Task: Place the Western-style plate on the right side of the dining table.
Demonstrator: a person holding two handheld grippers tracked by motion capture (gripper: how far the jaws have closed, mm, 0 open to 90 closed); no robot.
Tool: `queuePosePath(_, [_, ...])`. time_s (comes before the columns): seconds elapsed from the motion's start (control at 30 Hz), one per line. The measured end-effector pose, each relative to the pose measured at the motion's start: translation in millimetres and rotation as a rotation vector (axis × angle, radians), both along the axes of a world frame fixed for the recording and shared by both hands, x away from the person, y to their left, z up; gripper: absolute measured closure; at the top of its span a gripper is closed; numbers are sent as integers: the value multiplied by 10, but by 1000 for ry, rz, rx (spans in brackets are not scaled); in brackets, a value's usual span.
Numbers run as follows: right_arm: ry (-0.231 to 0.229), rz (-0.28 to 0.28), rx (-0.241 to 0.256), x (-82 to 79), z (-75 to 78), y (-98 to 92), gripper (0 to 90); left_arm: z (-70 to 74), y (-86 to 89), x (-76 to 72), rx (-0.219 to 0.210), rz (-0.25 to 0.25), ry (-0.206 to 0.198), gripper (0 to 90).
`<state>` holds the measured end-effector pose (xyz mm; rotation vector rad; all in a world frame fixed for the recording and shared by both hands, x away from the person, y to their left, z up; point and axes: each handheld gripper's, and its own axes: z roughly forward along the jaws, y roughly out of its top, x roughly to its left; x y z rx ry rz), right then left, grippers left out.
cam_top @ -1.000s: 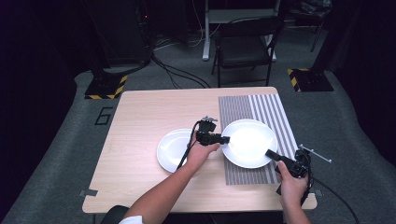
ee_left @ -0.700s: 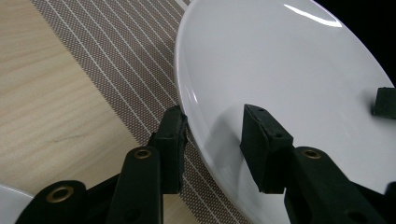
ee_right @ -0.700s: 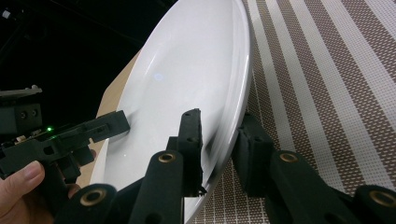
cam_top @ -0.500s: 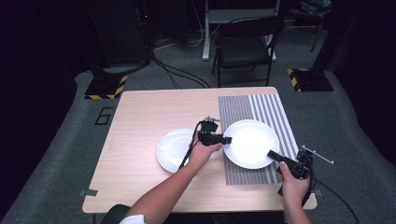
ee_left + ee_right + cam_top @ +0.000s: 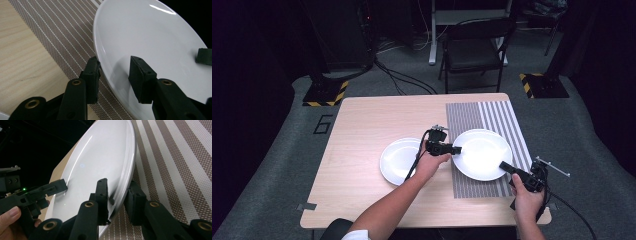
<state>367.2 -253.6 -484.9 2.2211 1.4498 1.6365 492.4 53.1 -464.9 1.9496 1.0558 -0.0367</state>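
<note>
A large white plate point(image 5: 482, 152) lies on the striped placemat point(image 5: 492, 117). My left gripper point(image 5: 455, 149) is at the plate's left rim. In the left gripper view the plate point(image 5: 155, 40) has its rim between the spread jaws of that gripper point(image 5: 113, 67), one jaw under the edge and one above the plate's inside, with a gap showing. My right gripper point(image 5: 506, 166) is at the plate's near right rim. In the right gripper view its jaws point(image 5: 117, 190) sit tight on either side of the rim of the plate point(image 5: 100, 157).
A smaller white plate point(image 5: 398, 161) rests on the bare wood left of the placemat, under the left hand. The table edge point(image 5: 532, 220) runs just behind the right hand. A black chair point(image 5: 474, 47) stands beyond the table's far side.
</note>
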Motion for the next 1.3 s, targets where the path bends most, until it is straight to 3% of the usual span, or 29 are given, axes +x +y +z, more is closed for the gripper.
queuePosePath(0.73, [-19,-7,-20,126,108,8,765,58,-18,150,-23,15,-10,609])
queuePosePath(0.9, [-14,-8,-22,204,96,-34,768,19,-56,203,-29,19,5,608])
queuePosePath(1.3, [-28,-35,-29,307,30,-140,766,-12,-182,309,-18,5,-6,613])
